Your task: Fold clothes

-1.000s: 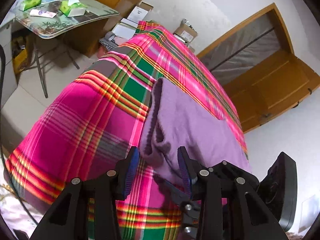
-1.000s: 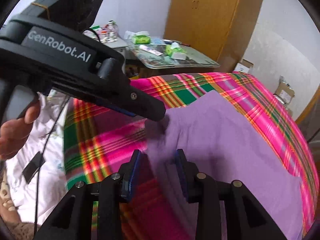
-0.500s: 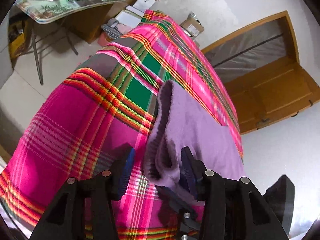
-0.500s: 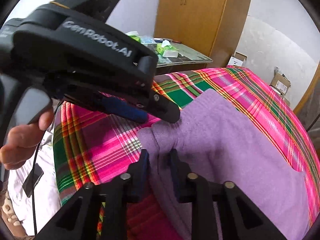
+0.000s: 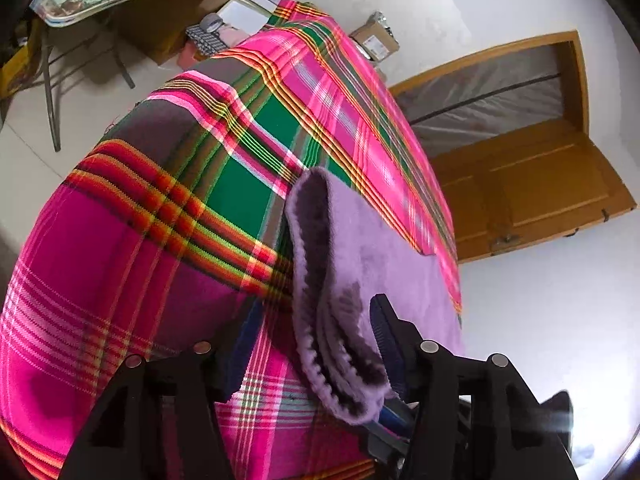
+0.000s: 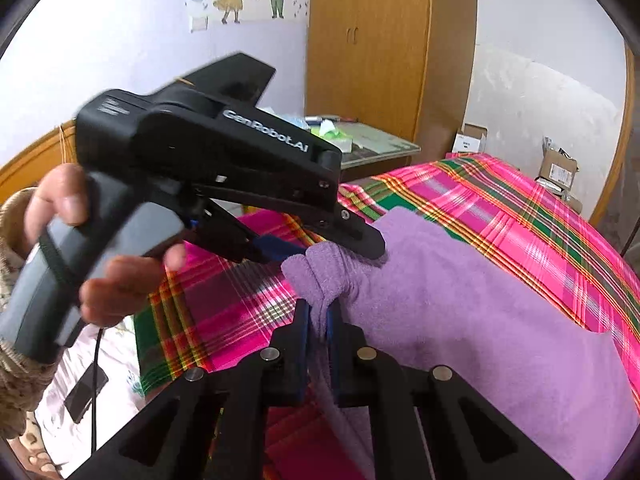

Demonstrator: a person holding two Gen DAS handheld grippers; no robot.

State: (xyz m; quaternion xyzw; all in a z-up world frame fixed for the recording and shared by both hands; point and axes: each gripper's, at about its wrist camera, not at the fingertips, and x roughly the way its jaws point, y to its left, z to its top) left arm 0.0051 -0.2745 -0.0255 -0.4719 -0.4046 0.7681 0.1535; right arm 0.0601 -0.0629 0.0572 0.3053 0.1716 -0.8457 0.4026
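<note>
Nearest in the right wrist view, the right gripper [image 6: 318,322] pinches a bunched fold at the corner of the purple garment [image 6: 480,320]; its jaws have just been closing, and the blue pads press the cloth from both sides. How much cloth runs down between the fingers is hidden by the black finger mounts.

In the left wrist view, the left gripper [image 5: 316,344] stands spread, its jaws having just been opening. The rolled edge of the garment [image 5: 340,280] hangs between them, lying against the right pad, while the left pad is dark and hard to make out. Whether that pad touches the cloth I cannot tell.

Just beyond, the right wrist view shows the left gripper [image 6: 320,246] blurred, held by a hand [image 6: 104,272], with its tips over the same corner.

The garment lies spread on the plaid cover [image 6: 520,216] of the bed, its far side cut off at the frame edge.

Farther off stand a cluttered table [image 6: 380,144], a wooden wardrobe [image 6: 372,48], and cardboard boxes [image 6: 558,170] by the wall.
</note>
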